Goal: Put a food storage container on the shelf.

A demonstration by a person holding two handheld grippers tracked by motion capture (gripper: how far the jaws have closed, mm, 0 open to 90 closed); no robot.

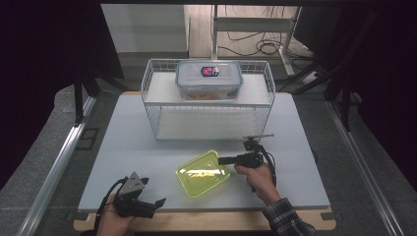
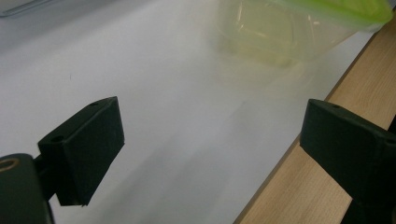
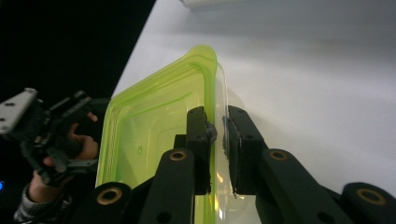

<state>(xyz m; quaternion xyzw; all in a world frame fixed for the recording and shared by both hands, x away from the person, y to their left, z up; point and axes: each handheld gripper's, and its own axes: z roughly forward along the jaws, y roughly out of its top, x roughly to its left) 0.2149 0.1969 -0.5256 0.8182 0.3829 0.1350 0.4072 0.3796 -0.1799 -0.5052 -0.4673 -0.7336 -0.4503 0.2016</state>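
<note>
White table is carrying a wire rack [image 1: 206, 105] at the far edge, with a lidded box [image 1: 209, 78] sitting on its top shelf. Your right gripper [image 3: 218, 140] is clamping the near-right rim of the green tub [image 1: 203, 173], jaws pinching the wall from both sides, likely to lift it by the edge. Tub is sitting near the front edge, mid-table. Your left gripper [image 1: 156, 202] is resting at the front-left corner, jaws apart and holding nothing, likely staying out of the way.

lab | black curtains [image 1: 44, 49] | floor cables [image 1: 255, 46] | railed table [image 1: 128, 128]
</note>
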